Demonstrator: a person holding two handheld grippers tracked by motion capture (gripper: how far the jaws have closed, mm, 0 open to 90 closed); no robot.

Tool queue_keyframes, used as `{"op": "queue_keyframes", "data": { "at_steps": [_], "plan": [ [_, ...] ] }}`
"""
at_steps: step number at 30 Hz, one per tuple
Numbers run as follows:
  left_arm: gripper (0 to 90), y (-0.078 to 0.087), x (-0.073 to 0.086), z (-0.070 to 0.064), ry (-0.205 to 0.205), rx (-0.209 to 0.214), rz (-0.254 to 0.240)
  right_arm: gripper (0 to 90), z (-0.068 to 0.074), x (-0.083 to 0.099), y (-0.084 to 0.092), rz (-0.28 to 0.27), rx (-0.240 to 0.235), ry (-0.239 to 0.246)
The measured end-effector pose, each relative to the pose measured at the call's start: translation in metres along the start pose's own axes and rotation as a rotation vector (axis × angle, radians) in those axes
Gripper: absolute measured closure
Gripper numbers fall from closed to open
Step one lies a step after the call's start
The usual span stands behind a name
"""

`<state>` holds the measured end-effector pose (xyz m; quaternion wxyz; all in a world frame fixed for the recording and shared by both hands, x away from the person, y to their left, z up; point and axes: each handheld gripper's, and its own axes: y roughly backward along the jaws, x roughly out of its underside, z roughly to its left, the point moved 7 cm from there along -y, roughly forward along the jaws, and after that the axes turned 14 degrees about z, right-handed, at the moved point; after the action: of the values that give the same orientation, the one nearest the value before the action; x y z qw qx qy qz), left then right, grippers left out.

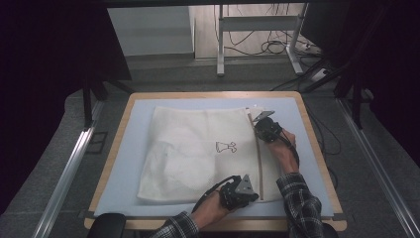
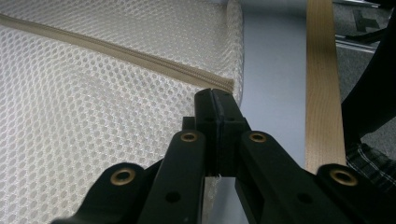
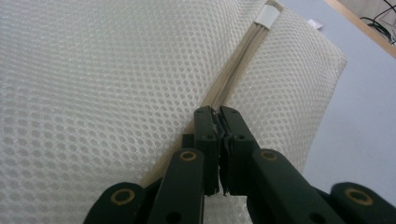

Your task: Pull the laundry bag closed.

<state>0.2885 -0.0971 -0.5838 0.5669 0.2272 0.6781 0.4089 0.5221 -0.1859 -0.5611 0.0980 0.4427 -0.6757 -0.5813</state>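
The mesh bag (image 1: 198,153) lies on the mat (image 1: 124,178), its zipper (image 1: 259,163) along the right edge.

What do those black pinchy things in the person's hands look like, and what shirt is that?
Each gripper, left and right, is black, with a grey three-cornered plate on top and a black cable trailing back. Close up, the fingers are flat black bars with brass-coloured rivets. The sleeves are dark plaid.
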Motion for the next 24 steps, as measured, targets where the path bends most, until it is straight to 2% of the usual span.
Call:
{"op": "queue_keyframes", "data": {
  "at_steps": [24],
  "plan": [
    [89.7,0.0,0.0,0.0,-0.003,-0.004,0.0,85.2,-0.011,-0.017,-0.011,0.016,0.014,0.007]
  ]
}}
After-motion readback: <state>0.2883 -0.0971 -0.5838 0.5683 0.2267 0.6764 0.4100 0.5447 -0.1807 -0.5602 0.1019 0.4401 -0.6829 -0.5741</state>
